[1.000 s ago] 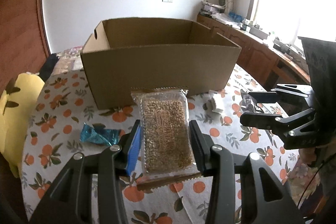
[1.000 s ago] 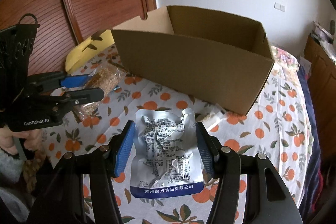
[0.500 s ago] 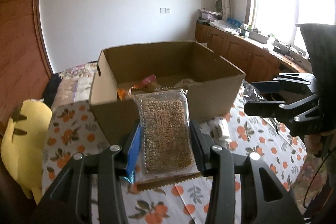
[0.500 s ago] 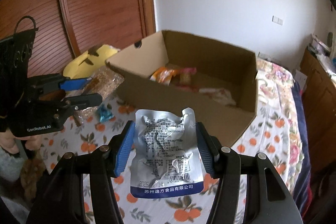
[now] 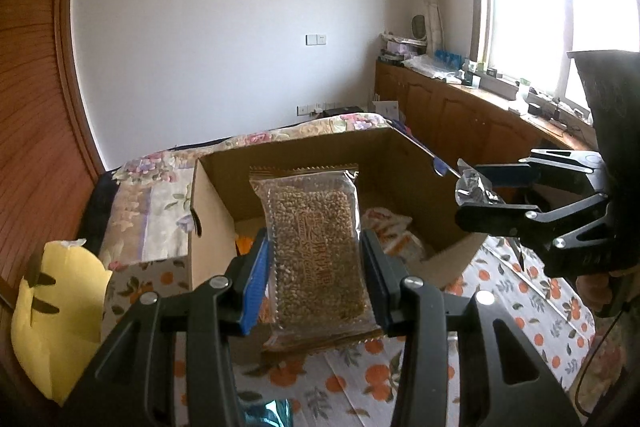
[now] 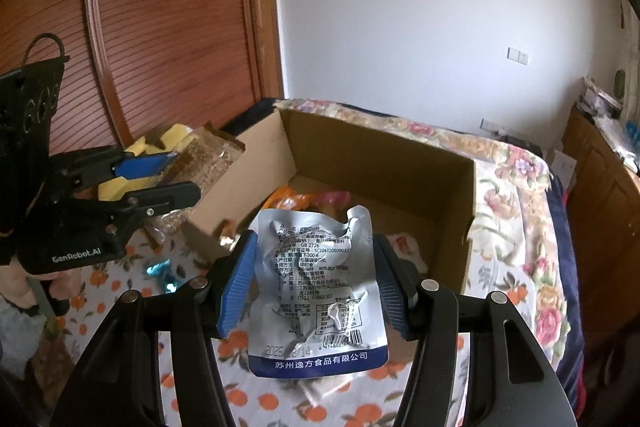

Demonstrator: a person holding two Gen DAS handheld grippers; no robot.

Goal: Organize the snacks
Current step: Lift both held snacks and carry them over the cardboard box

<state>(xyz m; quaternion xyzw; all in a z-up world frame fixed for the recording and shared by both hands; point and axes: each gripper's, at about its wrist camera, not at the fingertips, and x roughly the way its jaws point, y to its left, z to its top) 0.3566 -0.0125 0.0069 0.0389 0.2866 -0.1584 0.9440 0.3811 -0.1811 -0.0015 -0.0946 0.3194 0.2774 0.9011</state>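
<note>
While the left tongs (image 5: 316,267) clamp a clear packet of grain snack (image 5: 316,247) above the near edge of the cardboard box (image 5: 212,211), the right tongs (image 6: 314,277) grip a silver pouch (image 6: 316,283) over the box's open top, with other snacks (image 6: 304,201) inside it on the orange-patterned worktop (image 5: 532,311).

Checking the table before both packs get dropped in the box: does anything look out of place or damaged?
One stray: a blue wrapper lies on the tablecloth outside the cardboard box, beside its near corner. The silver pouch in the right claw is crumpled but looks sealed. The grain bar in the left claw looks intact.
</note>
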